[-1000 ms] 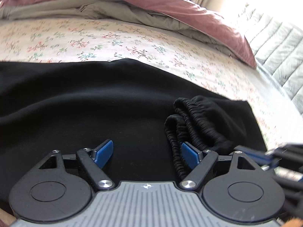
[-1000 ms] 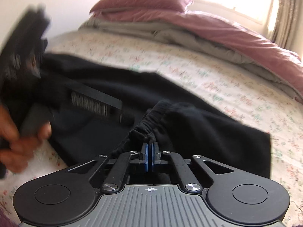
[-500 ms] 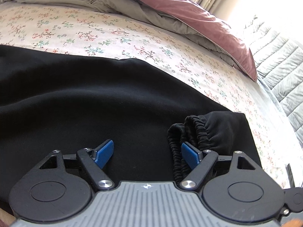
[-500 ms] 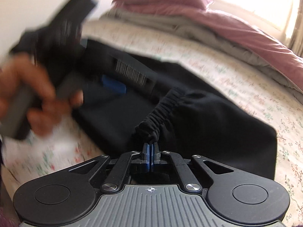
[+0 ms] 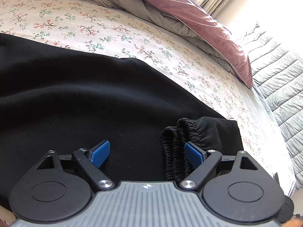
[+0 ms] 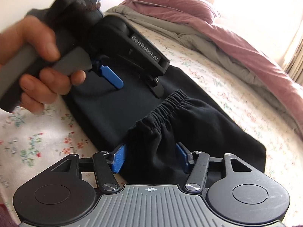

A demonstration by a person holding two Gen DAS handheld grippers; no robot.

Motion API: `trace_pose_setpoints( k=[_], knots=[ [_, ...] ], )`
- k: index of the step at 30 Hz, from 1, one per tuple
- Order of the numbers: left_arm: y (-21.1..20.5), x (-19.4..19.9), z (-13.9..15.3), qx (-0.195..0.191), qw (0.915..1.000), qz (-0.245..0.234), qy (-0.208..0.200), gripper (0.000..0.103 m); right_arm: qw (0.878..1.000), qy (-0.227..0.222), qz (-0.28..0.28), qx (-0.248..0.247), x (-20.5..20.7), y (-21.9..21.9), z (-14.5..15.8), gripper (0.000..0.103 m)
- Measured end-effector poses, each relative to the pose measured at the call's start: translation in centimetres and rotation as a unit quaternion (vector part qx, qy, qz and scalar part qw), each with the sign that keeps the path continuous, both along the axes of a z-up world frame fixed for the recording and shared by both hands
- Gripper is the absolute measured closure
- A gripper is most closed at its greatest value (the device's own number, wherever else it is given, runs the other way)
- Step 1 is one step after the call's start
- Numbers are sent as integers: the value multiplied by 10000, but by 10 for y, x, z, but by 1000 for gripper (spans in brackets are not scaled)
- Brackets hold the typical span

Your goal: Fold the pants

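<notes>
Black pants (image 5: 94, 98) lie spread on a floral bed sheet (image 5: 113, 28), with one end folded back so its gathered elastic band (image 5: 180, 132) sits on top. My left gripper (image 5: 146, 154) hovers just above the cloth, jaws wide and still opening, nothing between them; its right fingertip (image 5: 193, 154) is by the elastic band. In the right wrist view a hand (image 6: 37, 56) holds that left gripper (image 6: 136, 83) over the pants (image 6: 208, 128). My right gripper (image 6: 150, 157) is opening, its pads apart on either side of a hump of black fabric below the elastic band (image 6: 162, 106).
A mauve duvet (image 5: 198, 19) and a grey blanket (image 5: 132, 1) are heaped along the bed's far side. A grey quilted cover (image 5: 274, 79) lies past the right edge. A mauve pillow (image 6: 170, 1) sits at the head, under a bright window.
My right gripper's jaws were shut on the black fabric and now stand apart. In the right wrist view, the hand with the left gripper has come closer and higher. The left jaws widened slightly.
</notes>
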State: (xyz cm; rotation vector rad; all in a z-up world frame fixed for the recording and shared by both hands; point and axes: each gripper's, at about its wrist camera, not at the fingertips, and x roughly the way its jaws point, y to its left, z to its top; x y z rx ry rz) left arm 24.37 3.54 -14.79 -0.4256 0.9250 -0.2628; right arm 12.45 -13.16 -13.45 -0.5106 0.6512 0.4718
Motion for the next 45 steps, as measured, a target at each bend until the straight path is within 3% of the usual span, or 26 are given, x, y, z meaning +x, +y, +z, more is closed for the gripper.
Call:
trace_pose_setpoints(
  k=[4,7,9,10,13,22,24,26,28,32,36,38,39,42,45],
  knots=[
    [0,1,0,-122,9999,-28,78,0,9996,-97,-164,-193,5,13,-8,53],
    [0,1,0,-208,9998,-31,64,0,9955,-537,10,-786,-7,32,-20,54],
    [-1,2,1,-219,9997,-32,72,0,9934,-669,43,-926,-11,39,-24,62],
    [-1,2,1,-230,9997,-28,100,0,9950,-566,-24,-819,-10,39,-22,74],
    [2,3,2,-518,9985,-45,191,0,9966,-594,-277,-500,-9,34,-9,82],
    [7,10,4,-1513,9861,-345,594,0,9922,-1081,-579,204,-25,33,25,84],
    [5,12,6,-1472,9863,-490,558,0,9924,-1109,-483,240,-30,38,28,84],
    [7,13,9,-1196,9910,-404,438,11,9927,-1131,-371,211,-39,46,30,84],
    [7,18,7,-884,9923,-569,650,45,9922,-1198,-322,117,-42,51,30,84],
    [9,16,12,-550,9951,-578,582,64,9933,-1139,-184,89,-46,56,28,84],
    [13,16,17,-410,9960,-508,604,67,9926,-1205,-84,-139,-50,61,20,72],
    [21,19,22,-402,9965,-428,599,67,9890,-1403,-145,-435,-56,59,12,46],
    [27,20,26,-416,9970,-356,551,67,9862,-1538,-201,-586,-59,58,8,26],
    [48,21,41,-340,9988,-151,313,68,9798,-1621,-377,-1108,-55,57,-4,24],
    [71,19,55,-152,9999,68,48,68,9827,-1365,-527,-1131,-49,52,-7,26]
  ],
)
